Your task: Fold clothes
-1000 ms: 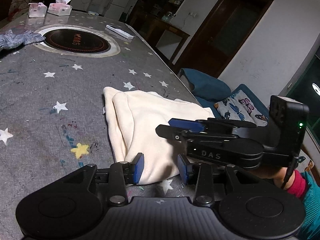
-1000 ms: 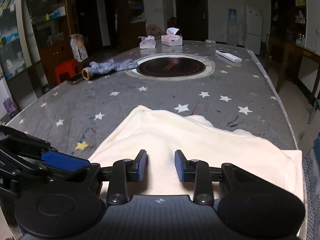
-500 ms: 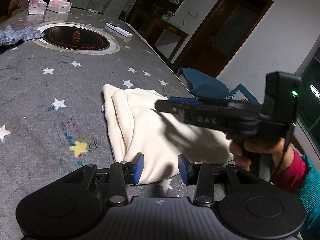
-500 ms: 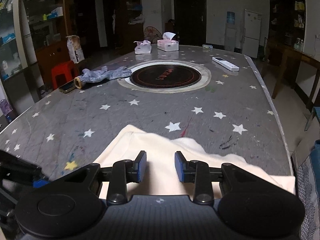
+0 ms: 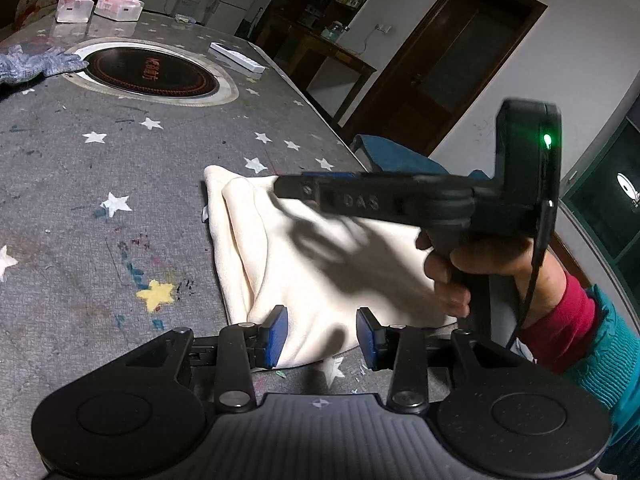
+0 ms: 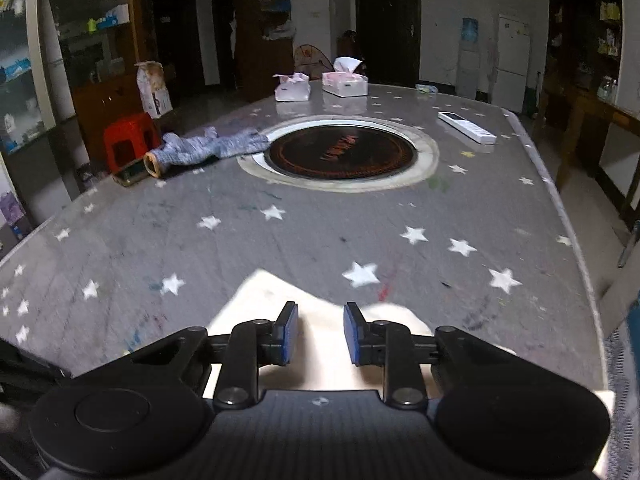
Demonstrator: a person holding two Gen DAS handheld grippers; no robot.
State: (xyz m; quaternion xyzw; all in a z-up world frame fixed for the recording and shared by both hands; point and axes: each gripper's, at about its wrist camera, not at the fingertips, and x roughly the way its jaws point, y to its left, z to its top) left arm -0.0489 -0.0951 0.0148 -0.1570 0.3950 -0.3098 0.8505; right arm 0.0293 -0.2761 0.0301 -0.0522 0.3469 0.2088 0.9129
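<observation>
The right gripper (image 6: pixel 320 332) is closing its jaws, and the gap between its blue pads is smaller than it was a moment ago. Nothing is pinched between them; the cream cloth (image 5: pixel 320 264) only lies on the table below. This gripper has pulled back and up, so less cloth shows under it than before.

The left gripper (image 5: pixel 322 334) has stayed where it was. Its jaws stand partly open over the near edge of the cloth, and they do not squeeze it.

The cloth lies folded on the grey star table (image 5: pixel 100 168), near the right edge. It has not moved.

It looks like one fold is done and the right hand (image 5: pixel 476 268) has let go. The next fold has not started.
</observation>
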